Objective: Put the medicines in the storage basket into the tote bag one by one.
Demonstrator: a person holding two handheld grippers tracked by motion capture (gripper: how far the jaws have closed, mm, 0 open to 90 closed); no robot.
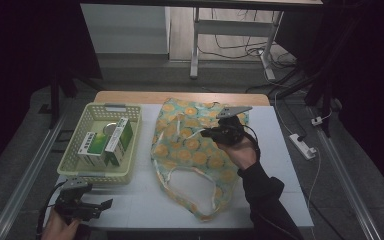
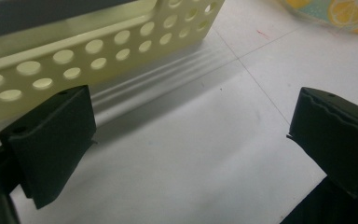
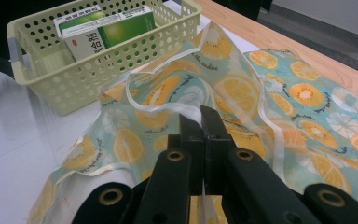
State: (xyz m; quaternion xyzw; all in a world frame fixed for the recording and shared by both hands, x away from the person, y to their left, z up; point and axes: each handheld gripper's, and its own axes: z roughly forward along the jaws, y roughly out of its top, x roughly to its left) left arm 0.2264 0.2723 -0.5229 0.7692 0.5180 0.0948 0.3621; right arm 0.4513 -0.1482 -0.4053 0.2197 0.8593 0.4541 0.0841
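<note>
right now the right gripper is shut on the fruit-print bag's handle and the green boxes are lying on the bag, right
Not quite. The green boxes sit inside the yellow basket, beside the fruit-print bag, as the high view shows. The rest holds: the right gripper is shut on the bag's white handle.

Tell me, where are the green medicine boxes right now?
In the high view the green boxes lie inside the yellow basket at the table's left, beside the fruit-print bag.
</note>
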